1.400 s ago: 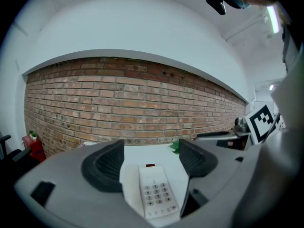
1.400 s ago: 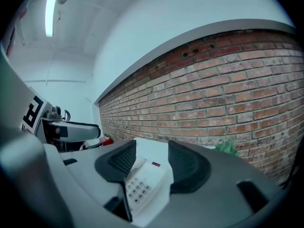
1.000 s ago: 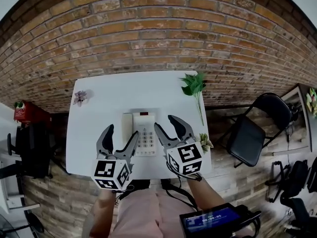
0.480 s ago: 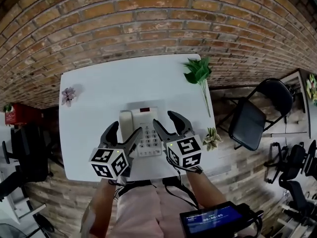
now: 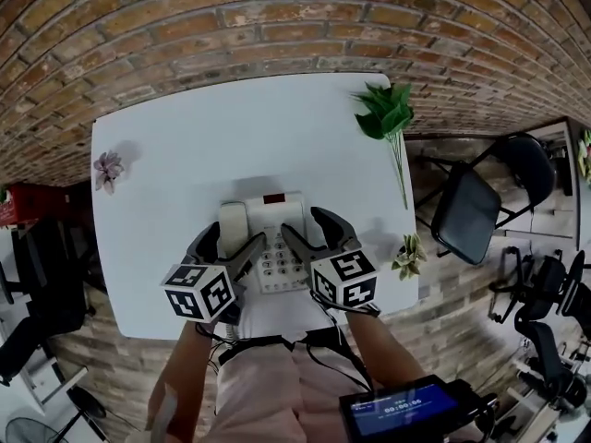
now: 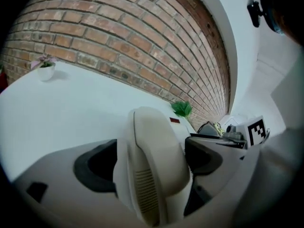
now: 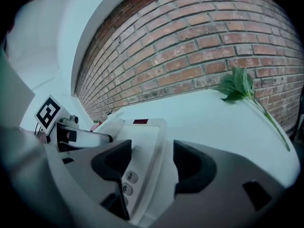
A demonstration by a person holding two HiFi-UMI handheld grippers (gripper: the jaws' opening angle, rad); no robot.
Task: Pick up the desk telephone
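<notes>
Lift pending: my left gripper opens astride the handset of the cream plastic desk telephone, right gripper opening astride its keypad edge.

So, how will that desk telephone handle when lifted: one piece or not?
Probably rigid: the desk telephone looks like a hard plastic shell. Its handset only rests on top, so it may lift off alone; the left gripper, jaws opening, straddles it. The smooth base edge between the right gripper's opening jaws could slip.
</notes>
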